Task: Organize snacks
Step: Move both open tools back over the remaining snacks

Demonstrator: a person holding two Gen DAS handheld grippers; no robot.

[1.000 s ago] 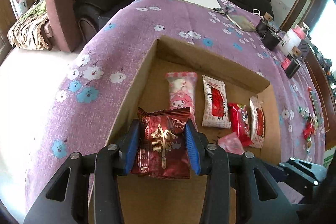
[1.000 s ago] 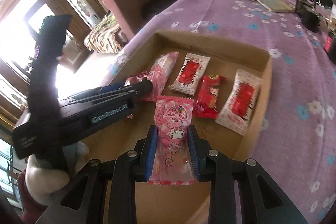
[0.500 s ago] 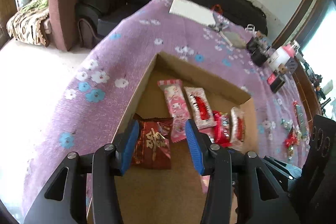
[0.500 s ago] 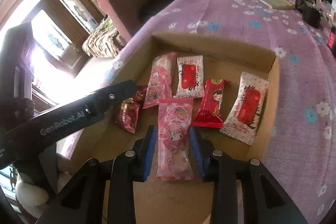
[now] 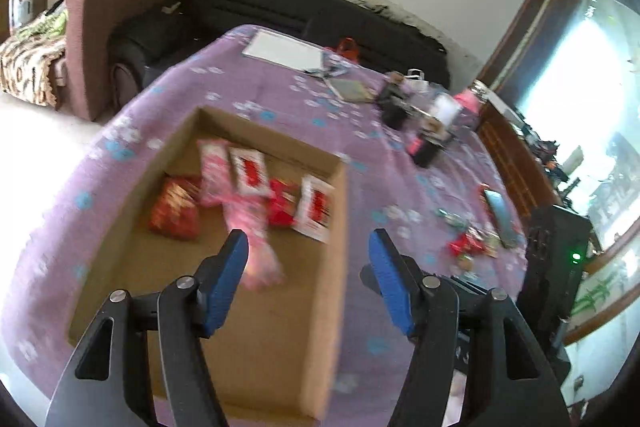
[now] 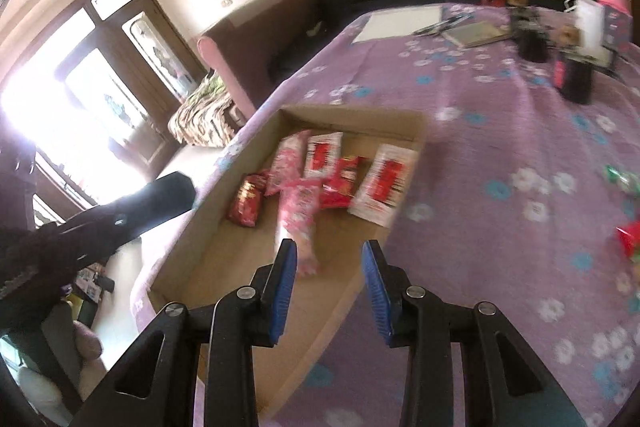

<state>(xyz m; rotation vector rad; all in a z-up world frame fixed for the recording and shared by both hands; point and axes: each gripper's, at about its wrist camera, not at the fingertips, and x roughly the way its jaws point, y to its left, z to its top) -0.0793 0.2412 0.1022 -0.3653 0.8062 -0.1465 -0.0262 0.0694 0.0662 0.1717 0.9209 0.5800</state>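
Note:
A shallow cardboard box (image 5: 280, 339) (image 6: 224, 267) lies on the purple flowered tablecloth. Inside lie several snack packets: a dark red packet (image 5: 174, 213) (image 6: 246, 201), two pink packets (image 5: 244, 211) (image 6: 300, 211), two white-and-red packets (image 5: 314, 207) (image 6: 384, 185) and a red packet (image 5: 280, 207) (image 6: 342, 181). My left gripper (image 5: 308, 253) is open and empty, raised above the box's right side. My right gripper (image 6: 330, 261) is open and empty above the box's near right edge. The left gripper's body (image 6: 100, 219) shows at the left of the right wrist view.
More loose snacks (image 5: 466, 245) (image 6: 630, 239) lie on the cloth to the right of the box. Dark containers (image 6: 574, 75), a notebook (image 6: 478, 33) and white paper (image 5: 282, 49) stand at the far end. A sofa and armchair (image 5: 120, 23) lie beyond the table.
Both grippers have let go of their packets, opened wider and pulled up and back from the box. The dark red and pink packets now lie in the box.

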